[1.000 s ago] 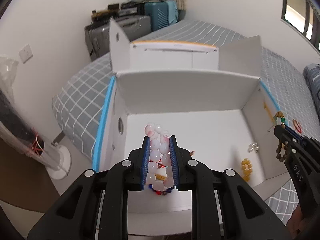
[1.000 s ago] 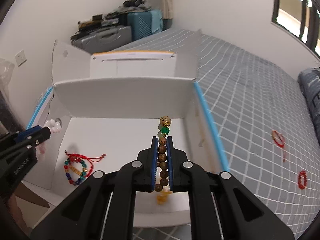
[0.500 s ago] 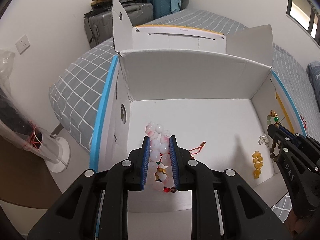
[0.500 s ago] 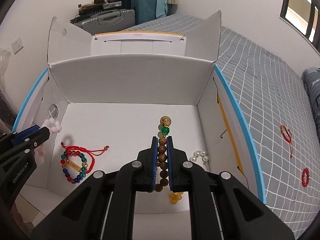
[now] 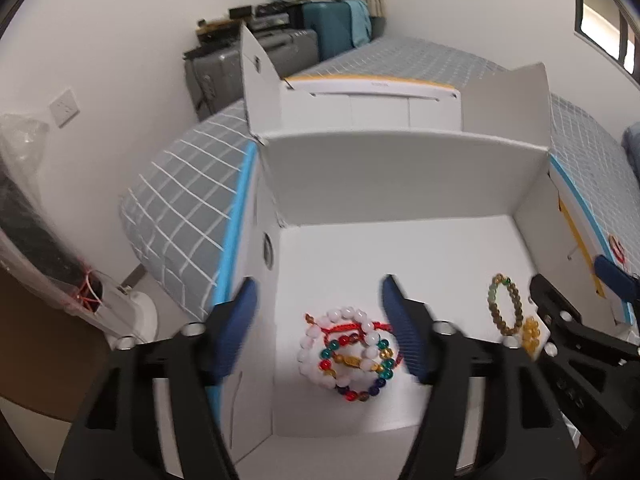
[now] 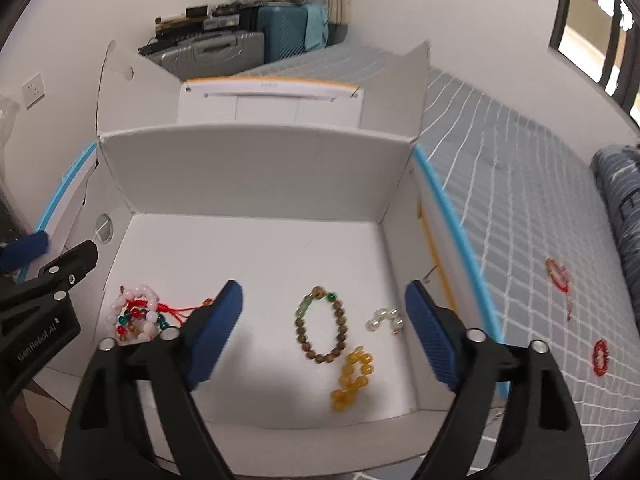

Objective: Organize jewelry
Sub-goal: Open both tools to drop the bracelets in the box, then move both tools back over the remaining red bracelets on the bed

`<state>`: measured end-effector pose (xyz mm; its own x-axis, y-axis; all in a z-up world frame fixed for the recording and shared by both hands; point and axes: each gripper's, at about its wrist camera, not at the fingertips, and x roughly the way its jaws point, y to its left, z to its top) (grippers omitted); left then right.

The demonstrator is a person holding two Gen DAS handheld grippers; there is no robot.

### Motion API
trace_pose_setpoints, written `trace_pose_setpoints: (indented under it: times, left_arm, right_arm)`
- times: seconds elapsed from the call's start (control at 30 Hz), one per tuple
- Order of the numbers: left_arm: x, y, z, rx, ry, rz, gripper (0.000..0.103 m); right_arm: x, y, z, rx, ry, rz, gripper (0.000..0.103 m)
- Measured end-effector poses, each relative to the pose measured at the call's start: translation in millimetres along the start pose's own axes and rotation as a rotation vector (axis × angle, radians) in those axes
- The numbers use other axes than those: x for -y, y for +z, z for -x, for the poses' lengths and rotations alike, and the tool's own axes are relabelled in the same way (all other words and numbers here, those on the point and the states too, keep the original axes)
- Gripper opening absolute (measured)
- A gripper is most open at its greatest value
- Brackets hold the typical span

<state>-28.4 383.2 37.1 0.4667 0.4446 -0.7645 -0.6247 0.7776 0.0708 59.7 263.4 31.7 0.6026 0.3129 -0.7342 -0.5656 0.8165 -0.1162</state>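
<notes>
Right wrist view shows both my grippers (image 6: 320,332) with fingers spread wide and empty, brown bracelet (image 6: 320,328) lying in the box (image 6: 256,176); next I'd fetch the red bracelets (image 6: 600,354) off the bed (image 6: 520,184).

A bed (image 6: 520,184) with a grey checked cover holds an open white cardboard box (image 6: 256,176). Two red bracelets (image 6: 600,354) lie on the cover beside the box.
</notes>
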Motion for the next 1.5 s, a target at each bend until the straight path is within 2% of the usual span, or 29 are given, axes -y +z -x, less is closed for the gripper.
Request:
trace_pose_setpoints:
  times: [0.1,0.17,0.23,0.67,0.93,1.13,1.5]
  left_arm:
    - [-3.2,0.7,5.0,0.016,-0.013,0.018,0.084]
    - [-2.7,0.7,6.7,0.014,-0.025,0.023,0.089]
    - [-2.2,0.6,9.2,0.026,-0.004,0.033,0.095]
    - [4.8,3.3,26.8,0.063,-0.024,0.054,0.097]
    - [32.3,9.9,56.4,0.124,-0.096,0.072,0.097]
    - [91.4,17.3,80.6,0.164,-0.161,0.017,0.097]
    - [246.6,26.6,110.2,0.175,-0.302,-0.156,0.097]
  right_arm:
    - [2.2,0.2,7.9,0.023,-0.007,0.014,0.092]
    - [5.2,-0.5,11.9,0.031,-0.002,0.016,0.094]
    - [6.9,-1.2,14.8,0.034,0.004,0.016,0.095]
    - [25.3,-5.6,30.2,0.054,0.003,-0.012,0.095]
    - [69.6,-10.0,61.9,0.097,-0.037,-0.054,0.095]
    - [130.6,-22.7,84.8,0.127,-0.145,-0.086,0.095]
    - [278.1,-64.2,116.6,0.116,-0.274,-0.261,0.095]
